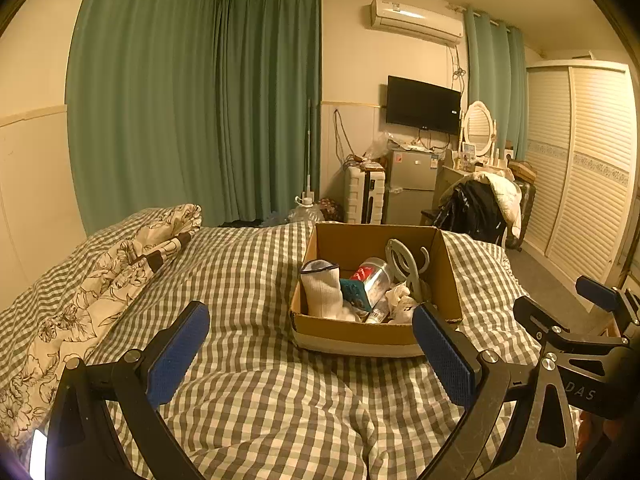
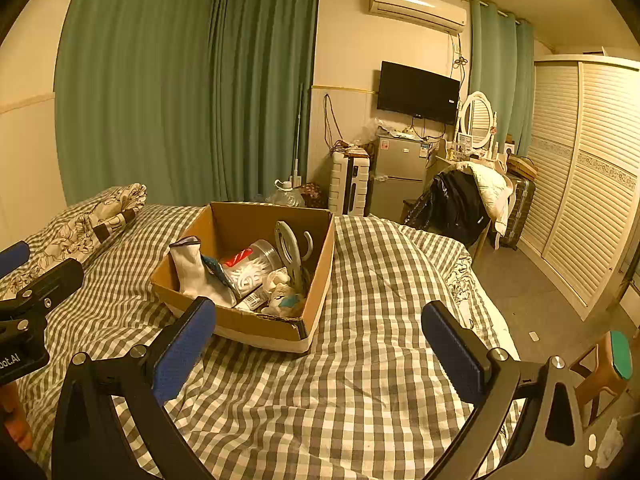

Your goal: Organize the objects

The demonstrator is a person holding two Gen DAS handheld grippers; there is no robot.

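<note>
An open cardboard box (image 1: pixel 356 330) (image 2: pixel 256 326) sits on the checked bed cover. In it lie a white sock (image 1: pixel 326 290) (image 2: pixel 192 268), a clear plastic jar with a red label (image 1: pixel 374 278) (image 2: pixel 250 264), a pale plastic hook hanger (image 1: pixel 404 262) (image 2: pixel 290 246), a teal packet (image 1: pixel 354 294) and crumpled white items (image 1: pixel 402 300) (image 2: pixel 282 294). My left gripper (image 1: pixel 310 346) is open and empty, just in front of the box. My right gripper (image 2: pixel 320 342) is open and empty, at the box's near right corner.
A flowered pillow (image 1: pixel 100 292) (image 2: pixel 88 224) lies at the bed's left. Past the bed's far end stand a suitcase (image 1: pixel 364 194), a small fridge (image 1: pixel 412 184), a chair with clothes (image 2: pixel 460 200) and a louvred wardrobe (image 2: pixel 580 176). A stool (image 2: pixel 608 364) stands at the right.
</note>
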